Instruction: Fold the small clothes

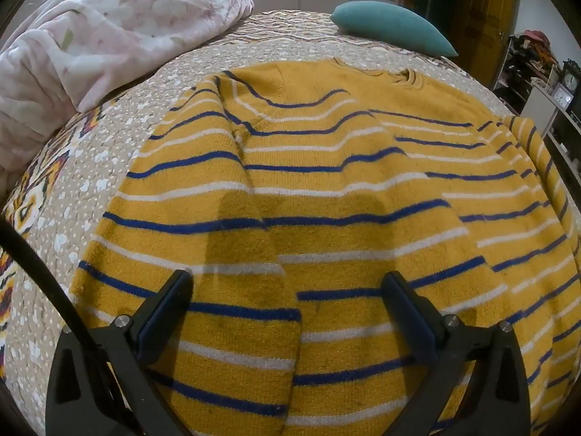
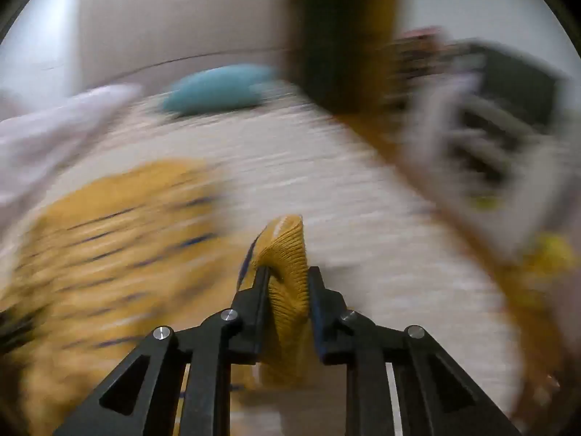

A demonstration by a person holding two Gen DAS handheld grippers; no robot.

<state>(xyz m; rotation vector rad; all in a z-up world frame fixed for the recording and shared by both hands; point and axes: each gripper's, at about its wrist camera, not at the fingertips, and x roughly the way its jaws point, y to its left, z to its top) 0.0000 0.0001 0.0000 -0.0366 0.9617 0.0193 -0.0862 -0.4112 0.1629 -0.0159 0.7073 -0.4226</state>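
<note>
Knitwear is what we are handling: a mustard sweater [image 1: 326, 181] with blue and white stripes is lying spread on the bed [image 1: 120, 138], its left sleeve [image 1: 232, 239] already folded in over the body. We are holding the left hand-held gripper [image 1: 287, 287] wide open above the lower body, touching nothing. We are pinching a ribbed cuff [image 2: 288, 272] in the right hand-held gripper [image 2: 288, 276], its jaws clamping the knit while that blurred view is streaking. We are judging the fabric soft, light and limp, likely to sag and stretch under its own weight, so we are favouring the firmer ribbed edges, cuff and hem, as grip points.
</note>
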